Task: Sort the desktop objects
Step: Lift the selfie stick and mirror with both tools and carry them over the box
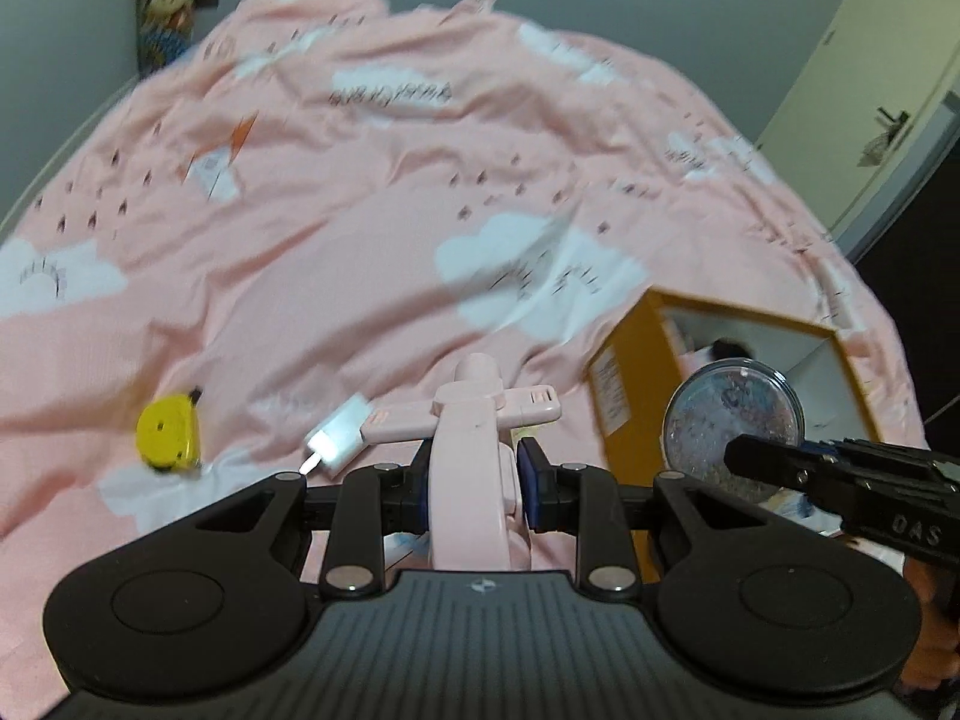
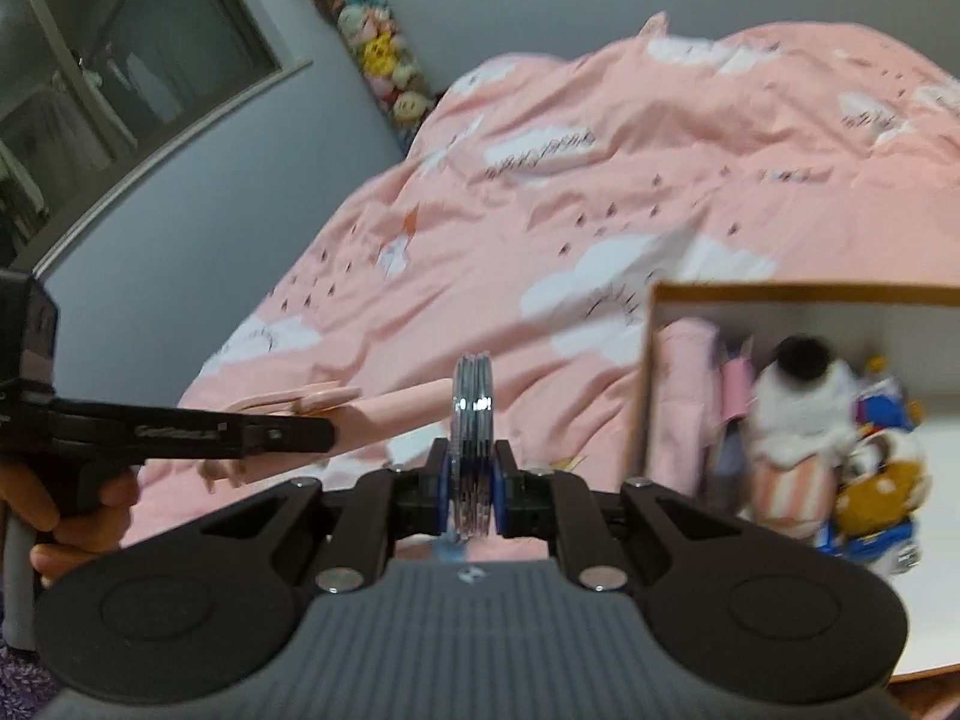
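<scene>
Fingers (image 1: 411,495): grip pink gadget (image 1: 471,468) | right gripper (image 1: 780,468): reads "DAS"

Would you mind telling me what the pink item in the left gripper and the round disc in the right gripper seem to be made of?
Pink winged cable gadget: likely matte moulded plastic, judging by its smooth, even, rigid surfaces. Round clear glittery disc: apparently glossy transparent plastic or acrylic, since the rim glints and speckles show inside; edge-on it looks layered. Glass cannot be ruled out.

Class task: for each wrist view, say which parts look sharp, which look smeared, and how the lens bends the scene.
Left wrist view: left gripper sharp, quilt and yellow tape smeared, walls curve at the edges. Right wrist view: right gripper and disc crisp, box and its contents smeared, window frame bowed.
</scene>
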Demonstrator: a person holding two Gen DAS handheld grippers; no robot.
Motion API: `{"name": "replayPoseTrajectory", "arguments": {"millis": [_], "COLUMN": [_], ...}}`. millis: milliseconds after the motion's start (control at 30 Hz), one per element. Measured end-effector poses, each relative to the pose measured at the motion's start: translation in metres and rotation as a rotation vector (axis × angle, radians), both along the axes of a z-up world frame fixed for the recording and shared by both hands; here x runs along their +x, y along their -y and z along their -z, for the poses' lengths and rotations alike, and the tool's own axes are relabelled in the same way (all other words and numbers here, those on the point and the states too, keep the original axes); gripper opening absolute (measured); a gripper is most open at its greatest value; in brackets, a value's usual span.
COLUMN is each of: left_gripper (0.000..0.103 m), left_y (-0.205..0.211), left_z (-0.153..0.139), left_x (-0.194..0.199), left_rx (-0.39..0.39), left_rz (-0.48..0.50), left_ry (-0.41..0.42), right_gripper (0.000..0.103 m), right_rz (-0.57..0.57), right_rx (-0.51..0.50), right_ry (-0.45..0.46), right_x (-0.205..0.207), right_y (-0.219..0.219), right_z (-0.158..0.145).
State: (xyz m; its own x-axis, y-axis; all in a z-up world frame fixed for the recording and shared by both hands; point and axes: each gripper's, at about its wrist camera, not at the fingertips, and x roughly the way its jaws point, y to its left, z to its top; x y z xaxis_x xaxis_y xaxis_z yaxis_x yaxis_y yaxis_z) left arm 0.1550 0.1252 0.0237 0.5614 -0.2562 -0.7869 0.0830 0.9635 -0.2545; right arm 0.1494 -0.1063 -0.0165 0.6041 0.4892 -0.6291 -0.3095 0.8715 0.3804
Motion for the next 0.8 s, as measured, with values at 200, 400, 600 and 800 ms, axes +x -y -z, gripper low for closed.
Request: {"name": "replayPoseTrajectory", "arguments": {"millis": [200, 400, 600, 800], "left_gripper": [0.031, 0.031, 0.031, 0.031], "left_y": [0.047, 0.113, 0.189, 0.262], "left_z": [-0.039, -0.058, -0.053, -0.024], "left_x": [-0.008, -0.005, 0.006, 0.022], "left_rx": [0.002, -0.035, -0.105, -0.107], "left_rz": [0.085, 0.204, 0.305, 0.341], "left_ry": [0.092, 0.148, 0.138, 0.080], "right_gripper": [0.014, 0.014, 0.014, 0.014], "right_rz": [0.095, 0.194, 0.308, 0.393], "right_rx": [0.002, -0.072, -0.131, -0.153], "right_ry": [0.027, 0.048, 0.049, 0.035], "right_x": [-0.011, -0.022, -0.036, -0.045], "right_y": [0.061, 0.109, 0.169, 0.218], "right_z": [-0.026, -0.033, -0.037, -0.034]}}
